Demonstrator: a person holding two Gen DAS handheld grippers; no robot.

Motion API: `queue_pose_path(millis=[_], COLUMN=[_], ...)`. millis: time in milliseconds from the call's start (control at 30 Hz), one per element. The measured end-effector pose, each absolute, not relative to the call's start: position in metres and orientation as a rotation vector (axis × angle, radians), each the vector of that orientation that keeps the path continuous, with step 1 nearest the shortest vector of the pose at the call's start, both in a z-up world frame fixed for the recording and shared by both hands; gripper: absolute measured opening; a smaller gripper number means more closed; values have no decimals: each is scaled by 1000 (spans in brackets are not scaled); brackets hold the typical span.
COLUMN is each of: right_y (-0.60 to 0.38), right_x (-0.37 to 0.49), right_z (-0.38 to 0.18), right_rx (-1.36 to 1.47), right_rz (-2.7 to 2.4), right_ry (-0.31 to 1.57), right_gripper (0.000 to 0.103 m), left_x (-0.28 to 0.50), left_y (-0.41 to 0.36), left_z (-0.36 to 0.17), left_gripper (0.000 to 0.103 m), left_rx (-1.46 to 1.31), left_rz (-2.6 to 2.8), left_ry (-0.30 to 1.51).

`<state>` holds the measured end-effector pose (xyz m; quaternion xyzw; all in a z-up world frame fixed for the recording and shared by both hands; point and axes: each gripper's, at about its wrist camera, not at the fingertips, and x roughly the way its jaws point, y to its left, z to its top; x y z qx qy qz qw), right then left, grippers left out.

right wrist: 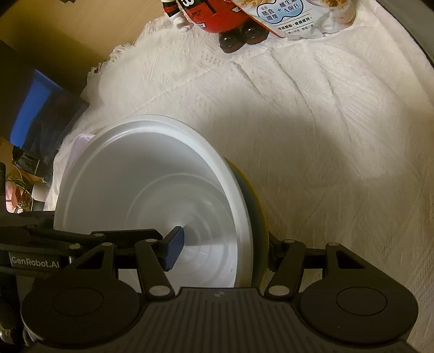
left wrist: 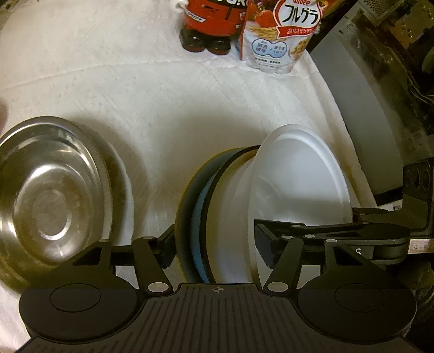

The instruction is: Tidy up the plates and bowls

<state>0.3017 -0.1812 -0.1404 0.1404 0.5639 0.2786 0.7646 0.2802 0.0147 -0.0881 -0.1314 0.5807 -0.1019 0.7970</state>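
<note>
Straddling the near edge of a stack of dishes (left wrist: 225, 206), both grippers worked the same pile on the white cloth (left wrist: 162, 108). The stack read as a white bowl (right wrist: 152, 195) nested in a blue bowl (left wrist: 199, 217) with a dark, yellow-edged rim outermost. The left gripper (left wrist: 217, 244) stood spread wide, one finger outside the dark rim on the left, the other inside the white bowl; whether either pad touched was unclear in the warped view. The right gripper (right wrist: 225, 249) had one blue pad (right wrist: 173, 249) inside the white bowl and the other finger outside the pile on the right, jaws part-way in; it looked like a pinch on the rims, though the outer contact was hidden, so I could not tell.

A steel bowl (left wrist: 51, 201) sat to the left, well apart from the stack. A red toy figure (left wrist: 208, 24) and a cereal bag (left wrist: 279, 40) stood at the far side.

Risks, as judged: the nested rims are smooth and could slide apart if only one layer gets gripped. Two grippers pulling unevenly could tip the pile. The loose cloth might drag and bunch beneath it.
</note>
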Motion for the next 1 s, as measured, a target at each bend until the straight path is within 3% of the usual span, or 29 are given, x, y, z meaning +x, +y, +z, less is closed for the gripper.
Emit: queue_pose_path(millis=[1000], right_y=[-191], right_x=[291], right_z=[-134], right_rx=[273], right_rz=[525], right_ry=[1166], right_gripper=[59], left_x=[277], left_y=[22], left_z=[-87], left_gripper=[58], left_rx=[-221], left_rz=[-167], left_ry=[1243])
